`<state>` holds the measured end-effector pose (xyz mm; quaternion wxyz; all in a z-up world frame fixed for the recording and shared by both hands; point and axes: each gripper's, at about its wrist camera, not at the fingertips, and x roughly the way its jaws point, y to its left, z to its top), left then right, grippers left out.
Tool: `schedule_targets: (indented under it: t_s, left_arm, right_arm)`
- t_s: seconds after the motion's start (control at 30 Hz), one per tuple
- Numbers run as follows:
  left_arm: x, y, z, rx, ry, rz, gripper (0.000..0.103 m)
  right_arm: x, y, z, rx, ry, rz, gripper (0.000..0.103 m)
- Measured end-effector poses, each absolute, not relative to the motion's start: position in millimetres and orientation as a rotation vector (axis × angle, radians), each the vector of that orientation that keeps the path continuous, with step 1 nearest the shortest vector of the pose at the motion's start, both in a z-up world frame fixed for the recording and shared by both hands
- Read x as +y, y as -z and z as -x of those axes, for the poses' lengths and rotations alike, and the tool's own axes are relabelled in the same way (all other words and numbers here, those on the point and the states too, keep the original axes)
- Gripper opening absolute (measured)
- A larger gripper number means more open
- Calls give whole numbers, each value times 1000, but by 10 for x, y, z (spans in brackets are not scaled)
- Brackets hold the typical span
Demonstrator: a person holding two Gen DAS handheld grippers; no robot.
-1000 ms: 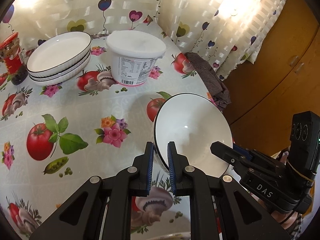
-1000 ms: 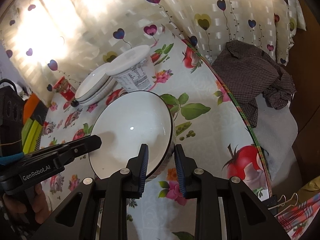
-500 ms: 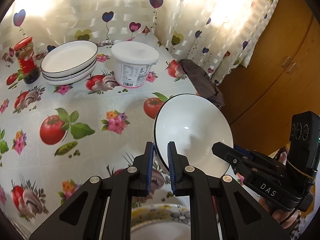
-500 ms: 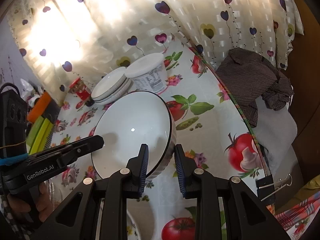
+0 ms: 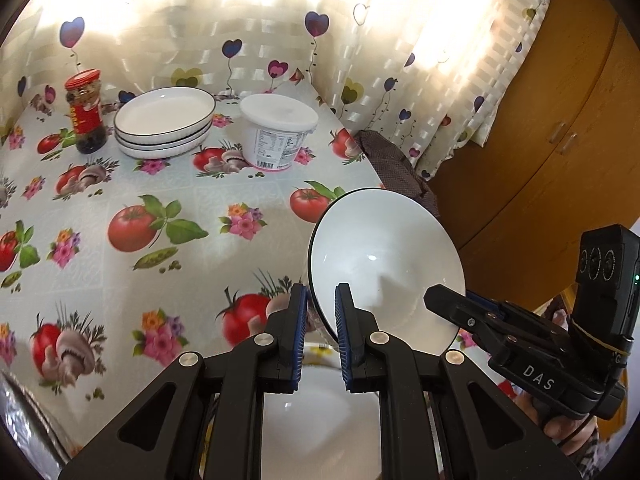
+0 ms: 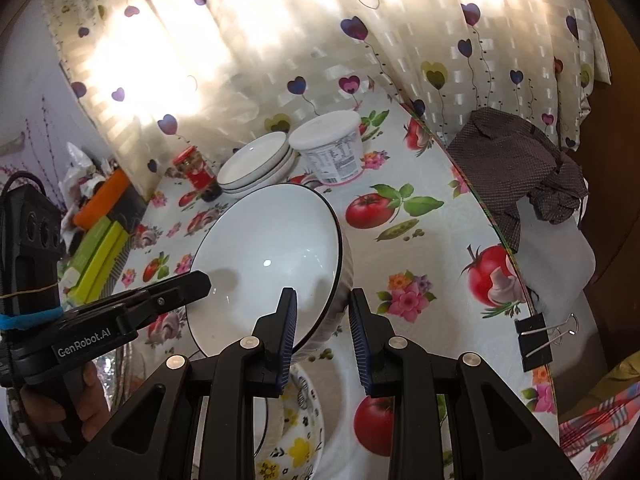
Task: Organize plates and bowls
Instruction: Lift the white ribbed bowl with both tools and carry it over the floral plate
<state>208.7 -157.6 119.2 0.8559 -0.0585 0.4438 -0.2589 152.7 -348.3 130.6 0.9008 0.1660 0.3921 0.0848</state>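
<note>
A white bowl with a thin black rim [image 5: 384,256] [image 6: 272,264] hangs tilted in the air above the table's near edge. My left gripper [image 5: 321,312] is shut on its left rim. My right gripper [image 6: 323,320] straddles its right rim, its jaws a little apart from the wall. Another white bowl [image 5: 320,412] sits directly below, on a flower-patterned dish [image 6: 296,444]. A stack of white plates [image 5: 166,122] [image 6: 256,164] stands at the far side of the table.
A white lidded tub [image 5: 280,136] stands right of the plates, a red-lidded jar [image 5: 86,112] left of them. A dark cloth [image 6: 516,164] lies off the table's right edge. A binder clip [image 6: 536,344] grips that edge. Green boxes [image 6: 96,260] lie at left.
Both grippers carried the bowl back toward me and higher; the lower bowl and patterned dish came into view beneath. My right gripper's jaws have widened off the rim.
</note>
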Motion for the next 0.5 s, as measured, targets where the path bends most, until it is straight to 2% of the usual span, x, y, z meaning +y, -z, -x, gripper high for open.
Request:
schedule_targets:
  t_s: [0.5]
  left_arm:
    - [-1244, -1214, -1651, 912, 517, 178, 15]
  right_arm:
    - [-3185, -1346, -1119, 810, -231, -319, 26]
